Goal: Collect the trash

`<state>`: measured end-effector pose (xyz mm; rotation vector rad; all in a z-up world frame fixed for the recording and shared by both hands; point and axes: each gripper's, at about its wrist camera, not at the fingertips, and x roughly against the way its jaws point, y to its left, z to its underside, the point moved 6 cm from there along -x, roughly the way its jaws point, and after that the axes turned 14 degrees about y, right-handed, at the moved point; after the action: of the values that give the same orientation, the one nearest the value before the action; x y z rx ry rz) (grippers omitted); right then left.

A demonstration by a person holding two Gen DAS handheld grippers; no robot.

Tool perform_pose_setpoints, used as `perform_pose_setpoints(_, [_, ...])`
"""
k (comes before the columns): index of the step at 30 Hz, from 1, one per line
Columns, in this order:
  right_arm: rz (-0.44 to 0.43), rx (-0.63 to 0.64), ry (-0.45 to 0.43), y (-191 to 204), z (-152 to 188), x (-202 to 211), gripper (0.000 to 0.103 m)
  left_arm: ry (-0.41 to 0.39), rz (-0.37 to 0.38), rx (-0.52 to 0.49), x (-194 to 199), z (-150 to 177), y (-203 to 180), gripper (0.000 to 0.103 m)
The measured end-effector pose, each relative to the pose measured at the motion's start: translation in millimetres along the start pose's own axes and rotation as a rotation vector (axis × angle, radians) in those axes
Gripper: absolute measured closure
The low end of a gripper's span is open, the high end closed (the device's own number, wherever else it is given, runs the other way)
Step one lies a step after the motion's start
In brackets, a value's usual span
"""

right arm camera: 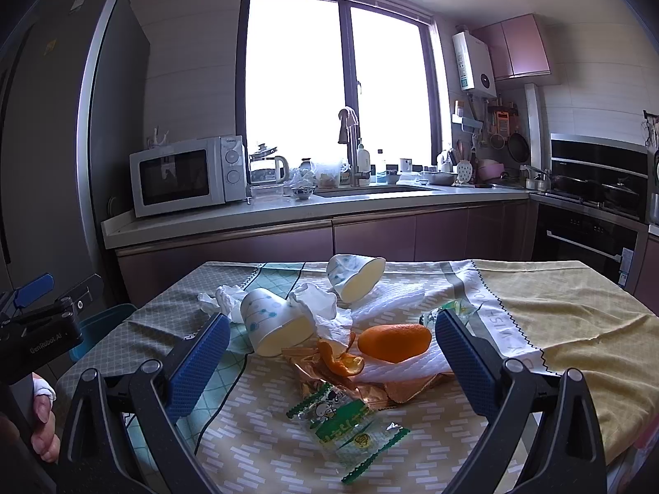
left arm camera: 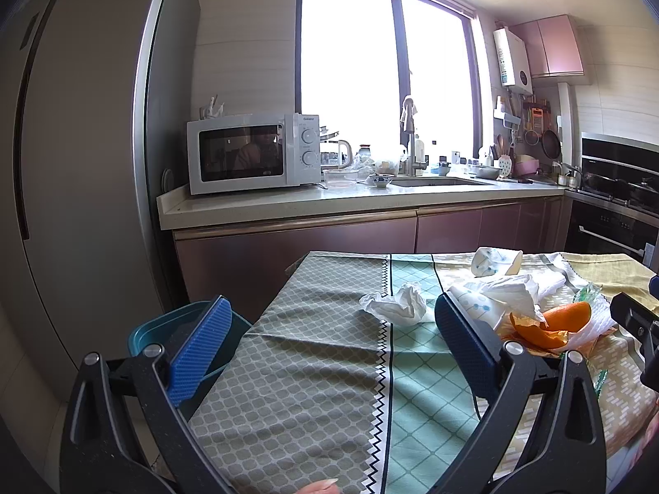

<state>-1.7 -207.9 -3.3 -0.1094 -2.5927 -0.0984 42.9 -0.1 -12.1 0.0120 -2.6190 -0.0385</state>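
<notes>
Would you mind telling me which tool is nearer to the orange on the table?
Right. The right tool is open with the orange between its fingers, just ahead. The left tool, also open, sits further left over the tablecloth, the orange beyond its right finger.

teal bin (left arm camera: 142, 331): mostly hidden behind the left gripper's finger (left arm camera: 197, 350) and the table's left edge
orange (left arm camera: 566, 315): partly covered by crumpled tissue (left arm camera: 515, 294)
copper wrapper (right arm camera: 395, 389): largely under peel (right arm camera: 342, 360) and white cloth (right arm camera: 395, 300)
hand (right arm camera: 43, 424): cut off at the picture's left edge
countertop clutter (right arm camera: 317, 175): too small to tell
</notes>
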Motion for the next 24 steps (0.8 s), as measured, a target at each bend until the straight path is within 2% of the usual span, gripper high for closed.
perform_pose_setpoints(24, [-0.005,-0.001,0.002,0.6,-0.8,-0.3,0.006,0.006,-0.003,-0.001,-2.1,2.1,0.1,0.006])
